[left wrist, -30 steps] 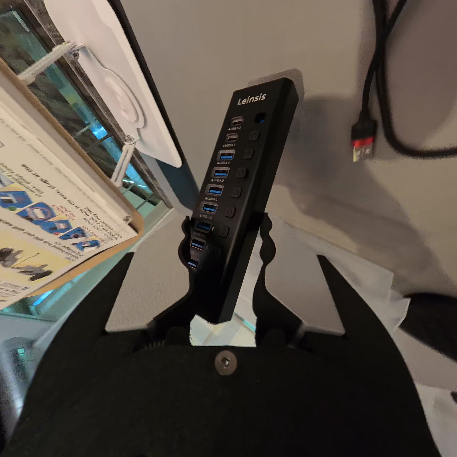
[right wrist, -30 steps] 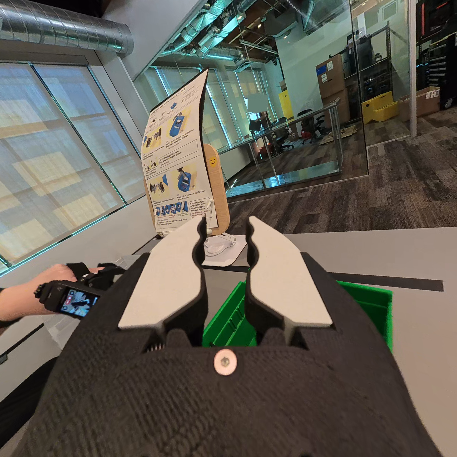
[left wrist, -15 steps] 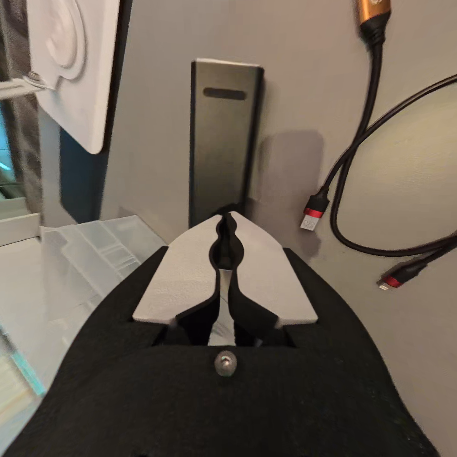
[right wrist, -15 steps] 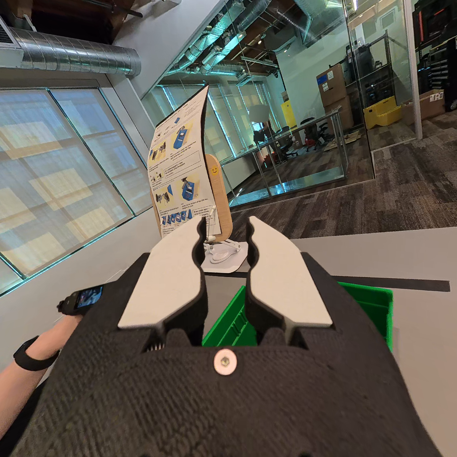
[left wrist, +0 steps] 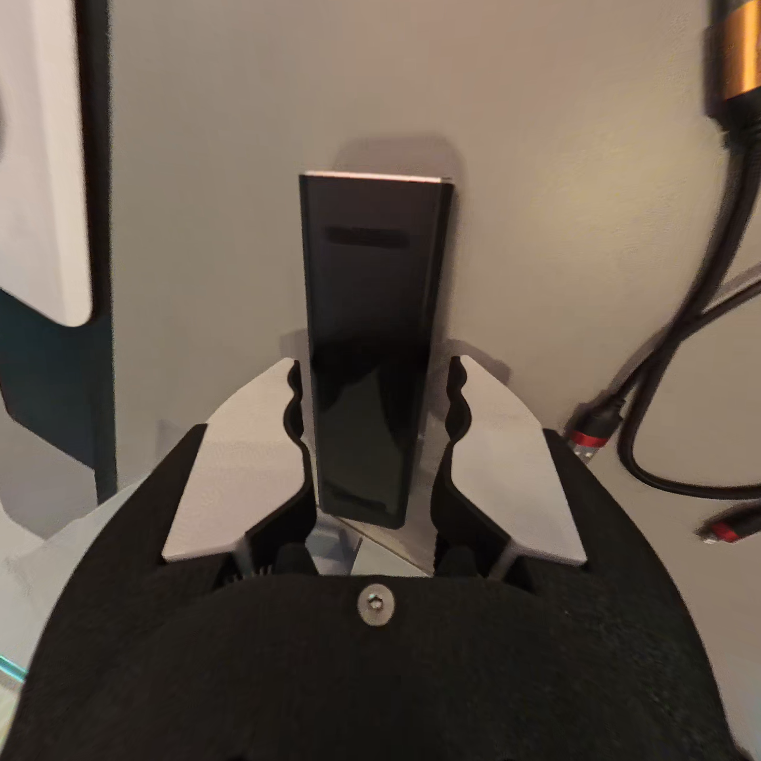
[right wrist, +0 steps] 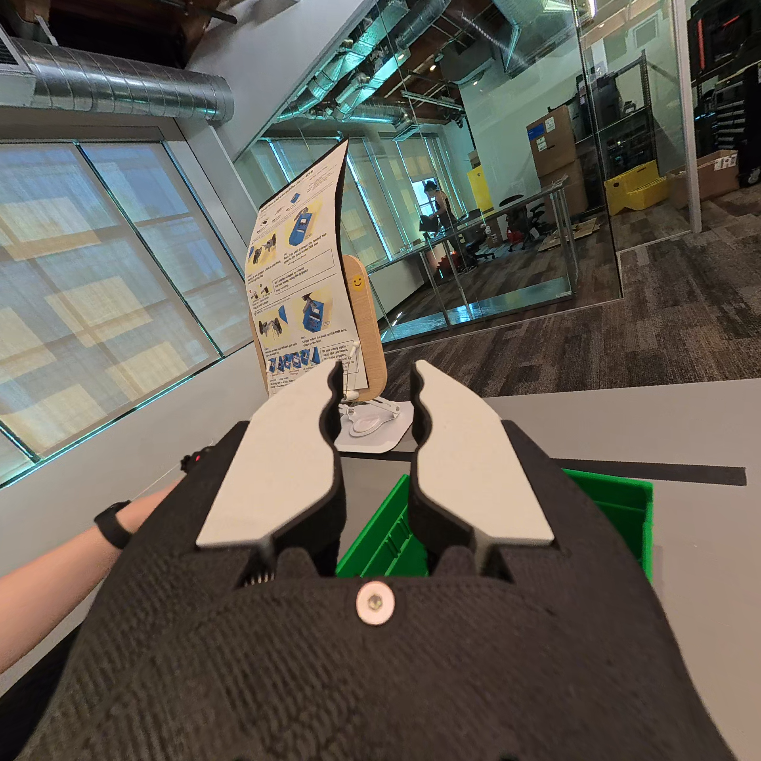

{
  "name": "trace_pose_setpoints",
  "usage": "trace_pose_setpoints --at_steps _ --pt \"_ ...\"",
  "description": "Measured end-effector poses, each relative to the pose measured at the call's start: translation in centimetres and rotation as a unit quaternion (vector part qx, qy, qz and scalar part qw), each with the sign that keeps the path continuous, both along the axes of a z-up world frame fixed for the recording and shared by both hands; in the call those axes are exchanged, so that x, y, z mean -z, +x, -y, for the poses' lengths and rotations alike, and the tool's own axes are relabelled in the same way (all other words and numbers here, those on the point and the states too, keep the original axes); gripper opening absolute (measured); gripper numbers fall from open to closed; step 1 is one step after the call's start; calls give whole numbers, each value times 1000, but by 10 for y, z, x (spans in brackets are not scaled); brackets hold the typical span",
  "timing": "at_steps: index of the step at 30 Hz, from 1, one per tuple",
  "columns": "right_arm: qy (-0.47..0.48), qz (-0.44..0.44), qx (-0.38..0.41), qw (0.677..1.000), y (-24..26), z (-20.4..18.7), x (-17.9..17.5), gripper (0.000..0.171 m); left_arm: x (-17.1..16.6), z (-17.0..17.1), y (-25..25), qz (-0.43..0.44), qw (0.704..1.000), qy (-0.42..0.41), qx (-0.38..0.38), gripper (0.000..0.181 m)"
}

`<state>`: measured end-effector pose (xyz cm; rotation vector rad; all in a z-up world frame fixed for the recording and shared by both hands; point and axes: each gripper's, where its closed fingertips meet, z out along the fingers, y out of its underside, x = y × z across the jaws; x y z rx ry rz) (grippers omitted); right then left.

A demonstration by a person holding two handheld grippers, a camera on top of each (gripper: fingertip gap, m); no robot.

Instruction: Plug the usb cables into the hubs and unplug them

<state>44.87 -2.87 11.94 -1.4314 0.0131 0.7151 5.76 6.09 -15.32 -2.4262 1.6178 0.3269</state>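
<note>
A black USB hub [left wrist: 370,288] lies on the grey table [left wrist: 206,123] with a plain face up; its ports are hidden. My left gripper [left wrist: 374,364] is open, with one finger on each side of the hub's near half. The left finger is at the hub's edge and the right one stands clear of it. Black cables [left wrist: 659,370] lie to the right, with a red-banded USB plug [left wrist: 589,436], a second red-banded plug [left wrist: 724,535] and a gold-sleeved connector [left wrist: 737,74]. My right gripper [right wrist: 375,366] is open and empty above a green bin [right wrist: 609,506].
A white stand base [left wrist: 41,164] sits left of the hub, and it carries the instruction sheet [right wrist: 304,288] on a wooden board. A clear plastic piece [left wrist: 24,556] lies at the lower left. A person's forearm [right wrist: 61,556] reaches in at the left. Glass walls stand behind the table. My right fingertips sit around 50 cm from my left ones. The red-banded USB plug [left wrist: 589,436] lies some 6 cm from my left tips, 45 cm from my right tips.
My left gripper's jaws went from nearly shut to open, and the hub now lies between them, closer to the camera. The right gripper stayed open and tilted slightly.
</note>
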Motion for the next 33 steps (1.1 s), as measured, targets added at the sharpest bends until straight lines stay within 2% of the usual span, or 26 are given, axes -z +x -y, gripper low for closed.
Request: trace_pose_setpoints --at_steps 5,8,9,16,19,22,28,31,33 --pt "-2 -1 -4 1000 -1 -2 1 31 5 0 6 37 997 -64 -23 66" --pt "-6 -3 -11 1000 -4 -4 3 31 6 -1 7 65 995 -72 -20 65" --pt "-8 -2 -13 1000 -5 -5 3 31 6 -3 8 71 995 -72 -25 59" --pt "-5 28 -39 999 -33 -9 -5 31 1 5 9 84 990 -101 -57 59" --pt "-13 69 -72 995 -64 -17 -2 32 -15 11 15 131 985 -98 -53 59" --pt "-23 118 -126 985 -105 -24 4 33 -43 20 29 225 970 -75 -47 59" --pt "-56 227 -248 940 -204 -28 31 35 -96 58 58 415 910 14 -7 58" --pt "-51 255 -301 918 -257 -24 37 40 -99 69 60 435 897 69 28 58" --pt "-50 266 -341 900 -291 -18 45 41 -89 74 56 429 901 60 29 59"
